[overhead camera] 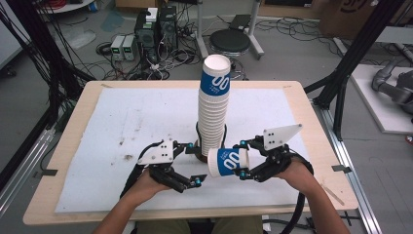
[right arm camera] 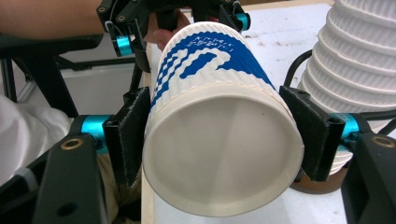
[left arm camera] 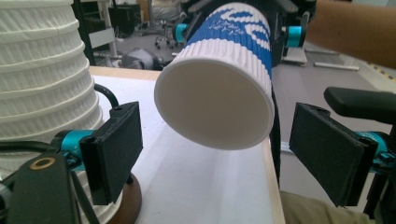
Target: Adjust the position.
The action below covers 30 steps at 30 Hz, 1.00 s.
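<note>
High view: tall stack (overhead camera: 213, 109) of white cups upright at mid surface (overhead camera: 122, 122), topped by a blue-printed cup. Just right of its base, a single blue-and-white cup (overhead camera: 228, 162) held on its side, off the surface, pinched by the right hand-held gripper (overhead camera: 242, 159). Left hand-held gripper (overhead camera: 195, 163) near the base's left side, jaws spread, nothing gripped.

Left gripper view: both pads (left arm camera: 114, 149) wide apart, cup (left arm camera: 219, 88) hanging between and beyond them, touching neither; stack (left arm camera: 44, 88) at far left.

Right gripper view: cup (right arm camera: 219, 140) clamped sideways between both pads (right arm camera: 133, 133); stack (right arm camera: 359, 60) at right.
</note>
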Tool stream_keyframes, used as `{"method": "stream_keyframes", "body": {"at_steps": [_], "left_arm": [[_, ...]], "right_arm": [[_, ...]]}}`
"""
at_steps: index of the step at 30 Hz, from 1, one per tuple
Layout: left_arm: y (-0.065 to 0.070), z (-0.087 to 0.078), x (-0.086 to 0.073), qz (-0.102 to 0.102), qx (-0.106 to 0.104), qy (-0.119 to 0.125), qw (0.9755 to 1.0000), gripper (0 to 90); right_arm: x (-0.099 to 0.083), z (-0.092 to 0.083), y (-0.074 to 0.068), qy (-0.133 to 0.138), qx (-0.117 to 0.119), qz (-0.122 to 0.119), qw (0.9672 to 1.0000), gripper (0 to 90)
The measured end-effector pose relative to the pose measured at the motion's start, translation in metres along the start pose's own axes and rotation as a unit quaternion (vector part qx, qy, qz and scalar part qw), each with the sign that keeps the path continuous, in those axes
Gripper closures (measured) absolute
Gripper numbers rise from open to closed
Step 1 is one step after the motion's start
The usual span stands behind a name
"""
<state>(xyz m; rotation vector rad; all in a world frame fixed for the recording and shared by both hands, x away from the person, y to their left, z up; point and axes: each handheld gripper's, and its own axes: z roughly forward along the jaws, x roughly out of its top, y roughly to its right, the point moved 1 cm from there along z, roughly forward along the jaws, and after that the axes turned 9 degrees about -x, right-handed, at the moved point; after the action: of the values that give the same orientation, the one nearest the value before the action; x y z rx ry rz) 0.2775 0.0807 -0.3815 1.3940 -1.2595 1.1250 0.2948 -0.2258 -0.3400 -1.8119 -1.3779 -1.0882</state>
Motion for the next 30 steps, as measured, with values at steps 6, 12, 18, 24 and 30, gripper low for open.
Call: {"method": "stream_keyframes", "body": {"at_steps": [6,12,18,24,30], "left_arm": [[0.001,0.001,0.000,0.005,-0.003,0.004,1.0000,15.9],[0.002,0.000,0.001,0.013,-0.009,0.016,0.9998,15.3],[0.003,0.001,0.002,0.016,-0.026,0.035,0.9989,15.2],[0.003,0.004,0.001,0.019,-0.026,0.036,0.9988,14.0],[0.004,0.008,0.001,0.019,-0.033,0.034,0.9987,14.0]], "right_arm": [[-0.008,0.006,-0.002,0.022,0.009,0.011,0.9996,29.3],[-0.014,0.008,-0.004,0.050,0.017,0.024,0.9983,29.4],[-0.017,0.009,-0.004,0.072,0.030,0.032,0.9965,29.5],[-0.019,0.013,-0.005,0.082,0.042,0.037,0.9951,29.5],[-0.019,0.017,-0.006,0.091,0.055,0.043,0.9934,29.5]]}}
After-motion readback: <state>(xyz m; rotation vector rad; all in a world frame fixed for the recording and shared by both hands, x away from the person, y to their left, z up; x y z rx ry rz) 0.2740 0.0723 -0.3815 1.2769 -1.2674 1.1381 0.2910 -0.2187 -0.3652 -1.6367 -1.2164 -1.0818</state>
